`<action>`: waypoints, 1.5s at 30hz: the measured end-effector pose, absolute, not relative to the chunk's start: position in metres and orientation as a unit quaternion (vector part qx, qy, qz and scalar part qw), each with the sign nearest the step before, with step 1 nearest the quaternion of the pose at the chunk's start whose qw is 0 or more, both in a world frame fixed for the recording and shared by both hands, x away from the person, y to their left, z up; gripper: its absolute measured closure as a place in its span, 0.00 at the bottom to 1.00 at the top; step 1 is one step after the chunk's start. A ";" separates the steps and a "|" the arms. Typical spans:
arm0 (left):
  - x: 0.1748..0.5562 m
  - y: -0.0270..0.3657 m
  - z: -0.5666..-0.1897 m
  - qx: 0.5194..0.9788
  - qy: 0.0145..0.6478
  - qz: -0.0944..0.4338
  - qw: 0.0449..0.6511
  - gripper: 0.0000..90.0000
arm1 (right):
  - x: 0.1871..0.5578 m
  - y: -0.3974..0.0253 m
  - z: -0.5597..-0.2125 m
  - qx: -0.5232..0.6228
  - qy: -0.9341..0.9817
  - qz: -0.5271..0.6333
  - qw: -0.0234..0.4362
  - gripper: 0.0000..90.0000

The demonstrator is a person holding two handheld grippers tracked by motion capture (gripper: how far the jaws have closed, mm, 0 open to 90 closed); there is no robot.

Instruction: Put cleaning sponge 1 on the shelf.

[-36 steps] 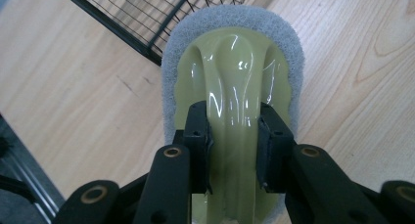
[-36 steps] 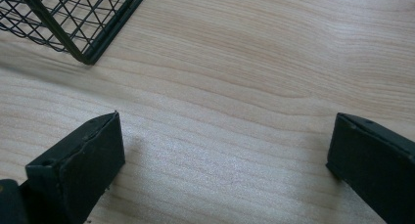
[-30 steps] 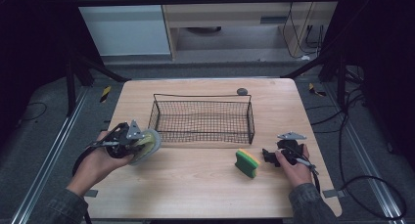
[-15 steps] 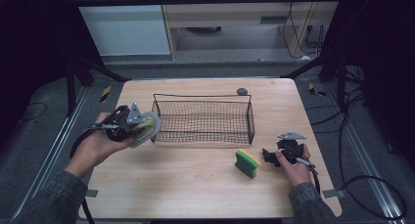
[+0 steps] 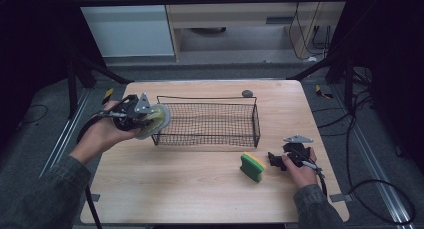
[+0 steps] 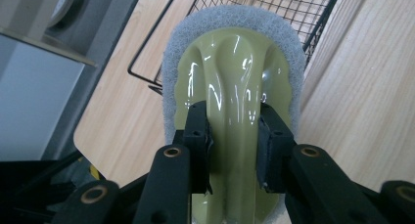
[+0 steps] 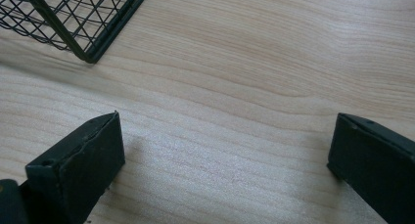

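Note:
My left gripper is shut on a scrub pad with a glossy yellow-green handle and a grey-white fleece rim, held in the air at the left end of the black wire basket. In the left gripper view both jaws clamp the ridge of the scrub pad, with the basket just beyond it. My right gripper rests open on the table, just right of a green and yellow sponge. In the right gripper view the fingers stand wide apart over bare wood, a corner of the basket at top left.
A small dark round object lies near the wooden table's far edge, behind the basket. The basket holds nothing that I can see. Cables trail from both grippers off the table's sides.
My left gripper has carried the scrub pad up and away from the person, to the basket's left end. The right gripper and the sponge have stayed where they were.

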State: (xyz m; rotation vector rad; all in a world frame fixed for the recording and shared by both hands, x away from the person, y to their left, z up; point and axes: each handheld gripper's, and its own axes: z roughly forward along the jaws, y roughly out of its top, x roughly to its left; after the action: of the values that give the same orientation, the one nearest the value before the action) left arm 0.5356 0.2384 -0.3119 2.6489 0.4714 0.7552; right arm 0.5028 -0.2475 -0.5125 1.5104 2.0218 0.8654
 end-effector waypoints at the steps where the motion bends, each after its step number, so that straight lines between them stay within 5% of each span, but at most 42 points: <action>1: 0.536 0.238 -0.312 0.934 0.166 0.266 0.173 0.78 | 0.503 -0.247 -0.513 0.550 0.737 0.315 0.235 0.00; 10: 0.555 0.218 -0.309 0.945 0.114 0.258 0.168 0.78 | 0.501 -0.247 -0.513 0.550 0.736 0.311 0.241 0.01; 25: 0.559 0.189 -0.305 0.937 0.090 0.305 0.145 0.78 | 0.501 -0.248 -0.513 0.547 0.739 0.314 0.235 0.00; 45: 0.576 0.178 -0.299 0.937 0.068 0.307 0.152 0.78 | 0.500 -0.247 -0.513 0.550 0.737 0.313 0.237 0.01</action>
State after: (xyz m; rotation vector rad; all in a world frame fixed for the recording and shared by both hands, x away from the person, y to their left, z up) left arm 0.5759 0.1777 -0.2989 2.6891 0.1956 0.8809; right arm 0.4999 -0.2474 -0.5126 1.5069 2.0204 0.8587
